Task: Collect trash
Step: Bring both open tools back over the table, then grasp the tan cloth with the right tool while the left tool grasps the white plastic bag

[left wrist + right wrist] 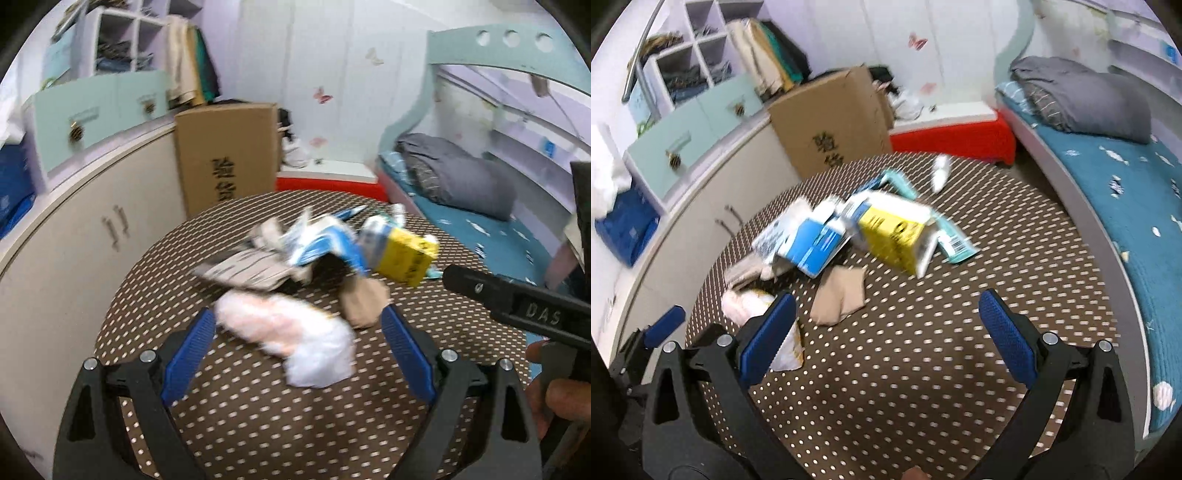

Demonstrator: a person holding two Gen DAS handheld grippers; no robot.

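At frame centre, a yellow carton lies tilted, long axis running lower right. The left gripper gapes around a white wrapper; the right gripper gapes, holding nothing.

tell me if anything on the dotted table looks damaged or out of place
Yes. Litter sits heaped mid-table: a yellow carton tipped on its side, a blue-and-white box torn open and flattened, a crumpled white plastic bag between the open left gripper fingers, and a brown paper scrap lying loose.

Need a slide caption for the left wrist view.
Open left gripper straddles crumpled white plastic bag on dotted table, before piled trash.
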